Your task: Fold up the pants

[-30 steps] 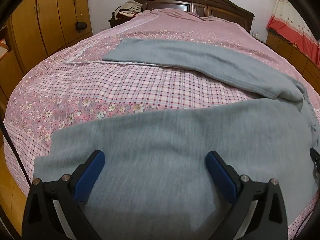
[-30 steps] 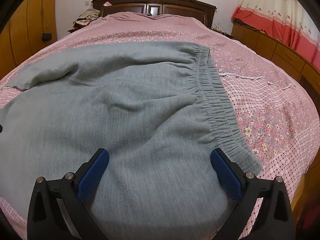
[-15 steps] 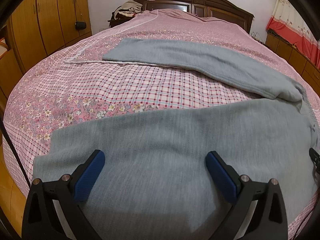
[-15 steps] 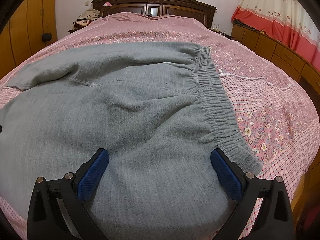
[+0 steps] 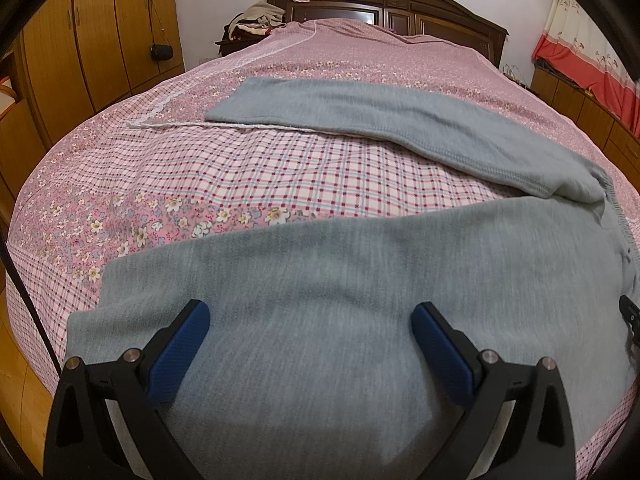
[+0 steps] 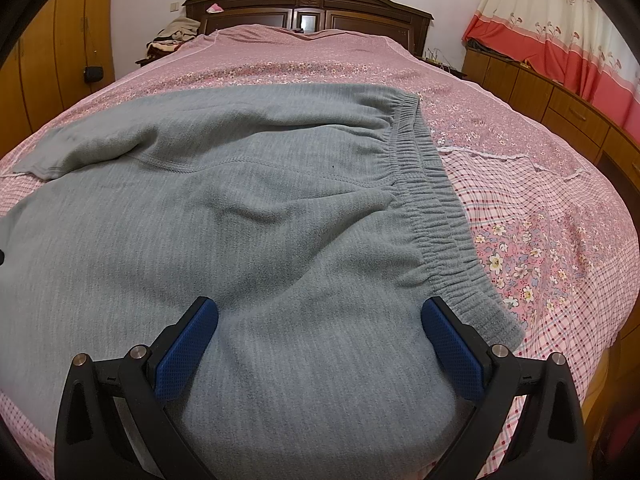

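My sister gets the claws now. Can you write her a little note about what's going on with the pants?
Left claw: open, holding nothing, over the near pant leg.
Right claw: open, holding nothing, over the hip area near the waistband.
The grey pants lie spread on the pink bedspread, legs apart, far leg angled away.
Done: no fold yet.
Left: probably bring one leg onto the other, then fold.

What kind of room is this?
Most likely a home bedroom: a bed with a dark wooden headboard, wooden wardrobes along the wall, and grey pants spread on the floral bedspread.
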`<state>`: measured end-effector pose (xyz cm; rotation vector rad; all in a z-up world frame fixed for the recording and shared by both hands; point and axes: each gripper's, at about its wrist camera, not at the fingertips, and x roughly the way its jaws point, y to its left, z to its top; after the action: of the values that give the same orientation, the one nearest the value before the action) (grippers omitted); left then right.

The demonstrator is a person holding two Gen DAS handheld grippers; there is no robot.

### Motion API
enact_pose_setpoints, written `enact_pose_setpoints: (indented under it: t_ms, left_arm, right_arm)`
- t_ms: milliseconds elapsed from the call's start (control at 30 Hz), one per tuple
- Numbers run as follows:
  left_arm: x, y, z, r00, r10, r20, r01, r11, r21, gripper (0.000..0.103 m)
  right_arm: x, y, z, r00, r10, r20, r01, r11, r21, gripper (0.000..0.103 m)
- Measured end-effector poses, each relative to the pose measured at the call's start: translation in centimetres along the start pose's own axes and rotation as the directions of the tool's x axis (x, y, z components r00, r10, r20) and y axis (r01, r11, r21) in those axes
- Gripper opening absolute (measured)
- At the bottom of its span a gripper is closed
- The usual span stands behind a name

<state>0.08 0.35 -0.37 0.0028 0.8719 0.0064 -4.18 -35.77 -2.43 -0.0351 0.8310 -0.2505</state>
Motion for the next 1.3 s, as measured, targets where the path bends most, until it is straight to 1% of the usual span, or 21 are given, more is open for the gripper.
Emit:
enact_pose_setpoints:
  t_ms: [1300]
  left_arm:
    - [-0.05,0.11,-0.05,1.000,-0.006,0.001,0.006,1.000,-0.004,0.103]
  right_arm:
    - [0.12,0.01,-0.08,1.000,0.000,0.001,0.000,1.000,0.000,0.103]
